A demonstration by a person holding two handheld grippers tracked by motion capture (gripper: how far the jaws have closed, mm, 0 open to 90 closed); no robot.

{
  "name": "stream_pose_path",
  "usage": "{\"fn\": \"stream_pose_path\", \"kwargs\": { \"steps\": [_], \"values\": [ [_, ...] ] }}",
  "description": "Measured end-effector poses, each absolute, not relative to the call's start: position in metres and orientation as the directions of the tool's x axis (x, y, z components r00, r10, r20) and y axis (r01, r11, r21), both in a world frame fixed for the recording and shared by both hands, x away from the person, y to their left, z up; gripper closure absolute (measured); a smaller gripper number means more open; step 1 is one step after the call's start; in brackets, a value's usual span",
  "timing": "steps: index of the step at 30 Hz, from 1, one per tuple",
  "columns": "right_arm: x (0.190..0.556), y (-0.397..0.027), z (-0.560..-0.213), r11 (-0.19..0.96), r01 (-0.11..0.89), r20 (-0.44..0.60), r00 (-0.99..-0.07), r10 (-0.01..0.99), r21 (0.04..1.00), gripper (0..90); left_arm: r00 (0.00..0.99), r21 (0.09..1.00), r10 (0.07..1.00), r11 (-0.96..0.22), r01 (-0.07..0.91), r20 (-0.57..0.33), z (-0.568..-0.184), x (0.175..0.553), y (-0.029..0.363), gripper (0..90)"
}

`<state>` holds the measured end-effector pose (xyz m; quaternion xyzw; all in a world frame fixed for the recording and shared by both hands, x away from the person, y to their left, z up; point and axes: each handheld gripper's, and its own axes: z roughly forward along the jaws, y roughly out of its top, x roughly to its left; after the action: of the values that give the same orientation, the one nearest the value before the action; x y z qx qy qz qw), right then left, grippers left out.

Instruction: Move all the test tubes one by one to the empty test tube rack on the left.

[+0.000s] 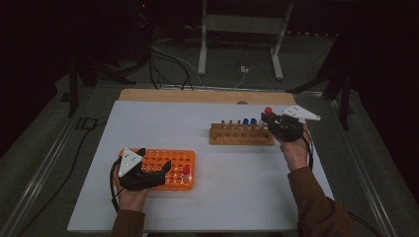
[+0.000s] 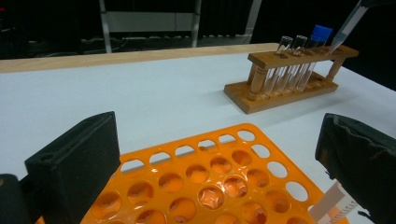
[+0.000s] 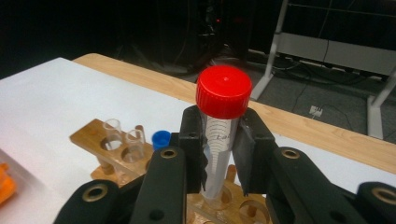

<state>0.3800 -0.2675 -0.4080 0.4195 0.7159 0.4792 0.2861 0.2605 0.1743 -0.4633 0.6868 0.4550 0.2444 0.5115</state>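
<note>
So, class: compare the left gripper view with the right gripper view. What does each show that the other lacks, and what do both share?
Left gripper view alone: the orange rack close up between the left gripper's open jaws, its holes visible.

Right gripper view alone: the right gripper shut on a red-capped tube, with faint markings on its body.

Both: the wooden rack holding clear tubes, a blue cap, and the white table.

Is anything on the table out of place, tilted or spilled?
Nothing stands out. The wooden rack and the orange rack sit flat, and no spill shows. The red-capped tube is upright, clamped in the right gripper above the wooden rack.
</note>
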Motion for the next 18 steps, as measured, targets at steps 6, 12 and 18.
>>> {"fn": "stream_pose_path", "kwargs": {
  "steps": [6,12,18],
  "values": [
    [0.373,-0.264,-0.405,0.184,0.330,0.013,-0.514,0.858,0.926,74.9,0.471,0.929,0.874,-0.066,0.364,-0.122,-0.459,0.261,0.172,0.6],
    [0.363,-0.250,-0.402,0.214,0.320,0.008,-0.571,0.821,0.923,74.8,0.487,0.936,0.868,-0.083,0.342,-0.101,-0.449,0.262,0.168,0.6],
    [0.354,-0.229,-0.401,0.228,0.331,0.050,-0.657,0.752,0.916,74.8,0.503,0.937,0.860,-0.101,0.333,-0.086,-0.442,0.266,0.161,0.6]
  ]
}}
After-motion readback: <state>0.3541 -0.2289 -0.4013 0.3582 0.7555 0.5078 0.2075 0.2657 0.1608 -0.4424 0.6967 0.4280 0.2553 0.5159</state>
